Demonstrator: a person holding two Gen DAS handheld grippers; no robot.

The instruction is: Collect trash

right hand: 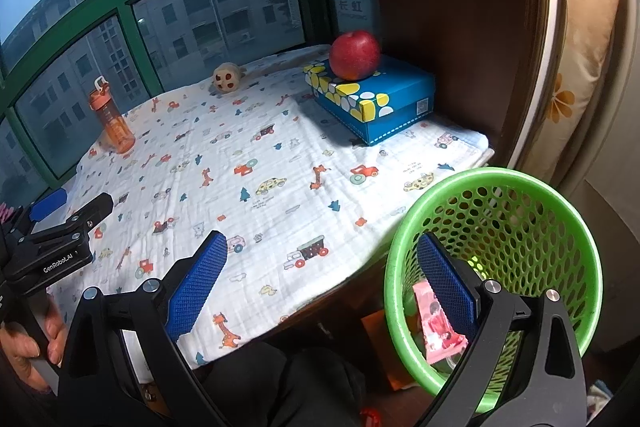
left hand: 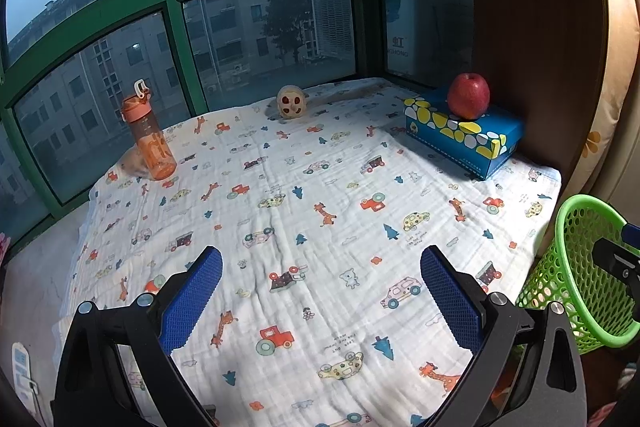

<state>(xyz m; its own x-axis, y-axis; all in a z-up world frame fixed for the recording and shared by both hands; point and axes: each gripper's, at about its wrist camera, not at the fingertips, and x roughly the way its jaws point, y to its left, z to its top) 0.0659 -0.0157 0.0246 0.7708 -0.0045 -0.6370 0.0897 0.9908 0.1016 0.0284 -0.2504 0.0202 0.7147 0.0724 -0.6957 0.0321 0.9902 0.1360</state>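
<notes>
While both tongs gape empty, only the right view shows the basket's (right hand: 496, 187) pink wrapper (right hand: 436, 331).

Dusk at the bay window

Green-framed windows (left hand: 176, 27) wrapped the corner and showed grey apartment blocks (left hand: 120, 75) under a dim blue sky, while a dark wooden panel (left hand: 536, 39) stood at right, beside a floral curtain (right hand: 576, 67).

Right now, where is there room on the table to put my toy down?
The wide middle of the cloth, between the orange bottle and blue box, is bare. The back corner is crowded: an apple sits on the box, round toy nearby.
</notes>
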